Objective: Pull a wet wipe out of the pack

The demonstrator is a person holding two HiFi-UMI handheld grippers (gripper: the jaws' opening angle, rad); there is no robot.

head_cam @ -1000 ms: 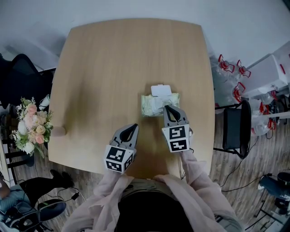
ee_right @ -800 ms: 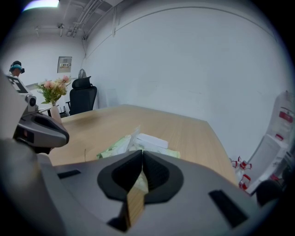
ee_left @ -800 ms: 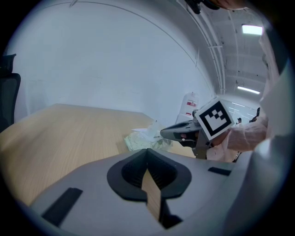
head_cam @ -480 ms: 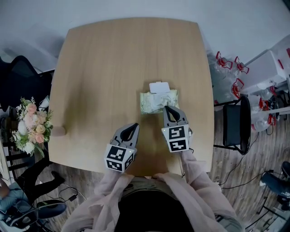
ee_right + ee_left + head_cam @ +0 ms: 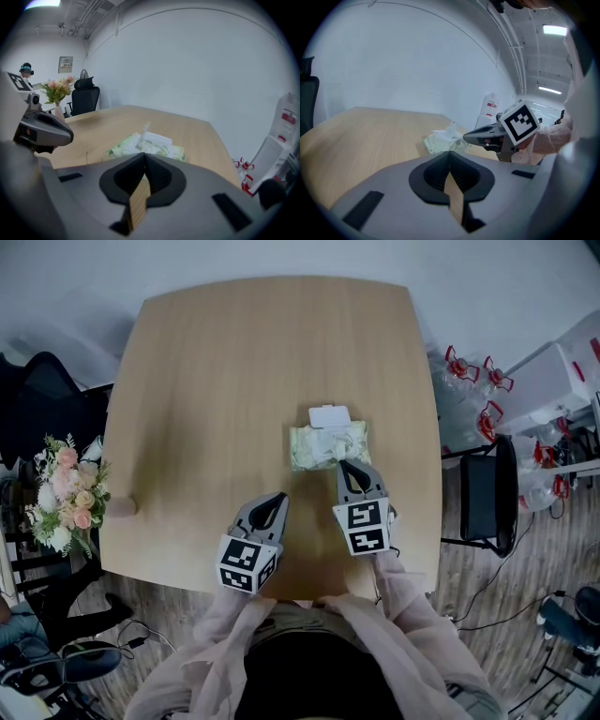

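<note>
The pale green wet wipe pack (image 5: 328, 446) lies right of centre on the wooden table (image 5: 234, 362), its white lid (image 5: 329, 415) flipped open on the far side. A crumpled white wipe (image 5: 145, 127) sticks up from the opening. My right gripper (image 5: 349, 466) is shut and empty, its tip at the pack's near edge. My left gripper (image 5: 279, 499) hovers to its left, nearer the person, also shut with nothing in it. In the left gripper view the pack (image 5: 443, 140) lies ahead, with the right gripper (image 5: 465, 137) beside it.
A bouquet of flowers (image 5: 64, 498) stands off the table's left edge beside a black office chair (image 5: 37, 399). On the right are a dark chair (image 5: 492, 502) and water bottles with red handles (image 5: 469, 371). The person's sleeves reach in from the near edge.
Only the head view has shifted a little. Both grippers and the pack keep their places.
</note>
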